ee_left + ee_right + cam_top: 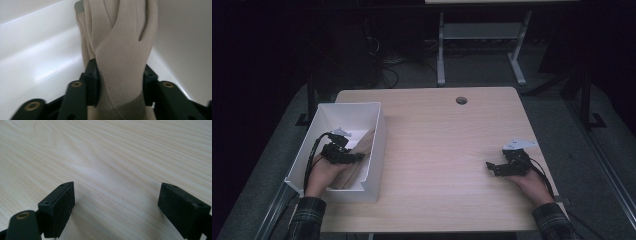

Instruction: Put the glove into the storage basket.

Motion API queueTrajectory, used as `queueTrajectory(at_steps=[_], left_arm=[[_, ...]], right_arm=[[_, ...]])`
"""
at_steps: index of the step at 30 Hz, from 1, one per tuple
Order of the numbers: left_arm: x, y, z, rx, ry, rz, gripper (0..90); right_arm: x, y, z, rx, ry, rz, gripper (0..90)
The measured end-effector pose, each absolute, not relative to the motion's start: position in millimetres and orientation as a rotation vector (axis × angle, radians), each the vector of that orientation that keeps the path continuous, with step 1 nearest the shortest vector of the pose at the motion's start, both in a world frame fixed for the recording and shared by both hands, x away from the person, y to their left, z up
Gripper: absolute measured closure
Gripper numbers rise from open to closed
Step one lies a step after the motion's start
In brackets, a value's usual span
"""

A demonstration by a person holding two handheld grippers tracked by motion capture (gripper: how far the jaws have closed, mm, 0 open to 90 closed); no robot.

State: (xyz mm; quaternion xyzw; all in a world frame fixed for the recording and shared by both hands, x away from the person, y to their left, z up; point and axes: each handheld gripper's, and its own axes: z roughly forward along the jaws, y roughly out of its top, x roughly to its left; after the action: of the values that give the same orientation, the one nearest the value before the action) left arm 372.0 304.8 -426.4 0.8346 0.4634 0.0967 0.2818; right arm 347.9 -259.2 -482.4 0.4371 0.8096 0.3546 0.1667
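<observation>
A pair of beige gloves (122, 50) lies in the white bin (377, 150) at the table's left, fingers pointing away from me along the bin wall (37, 57). My left gripper (358, 158) reaches into the bin over the gloves (364, 142). In the left gripper view the top glove's cuff sits between the two black pads (93, 80) of the left gripper (120, 75). It lies flat at its full width, unpinched, its edges just meeting the pads. My right gripper (490, 168) rests on the bare wooden table at the right. The right gripper (117, 202) stands open, nothing between its jaws.
The light wood table (447, 150) has a round cable hole (461, 100) near its far edge. The bin's tall walls close in around the left gripper. Beyond the table stand the grey legs of another desk (441, 50) and cables on a dark floor.
</observation>
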Motion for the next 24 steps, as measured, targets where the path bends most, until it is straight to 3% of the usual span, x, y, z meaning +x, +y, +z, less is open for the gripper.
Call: queueTrajectory(at_steps=[13,24], left_arm=[[372,301,-428,2.253,1.189,0.299,20.1],[371,301,-407,2.215,1.135,0.305,16.9]], right_arm=[[348,-259,-482,1.244,2.303,1.01,13.7],[348,-259,-482,1.245,2.303,1.01,13.6]])
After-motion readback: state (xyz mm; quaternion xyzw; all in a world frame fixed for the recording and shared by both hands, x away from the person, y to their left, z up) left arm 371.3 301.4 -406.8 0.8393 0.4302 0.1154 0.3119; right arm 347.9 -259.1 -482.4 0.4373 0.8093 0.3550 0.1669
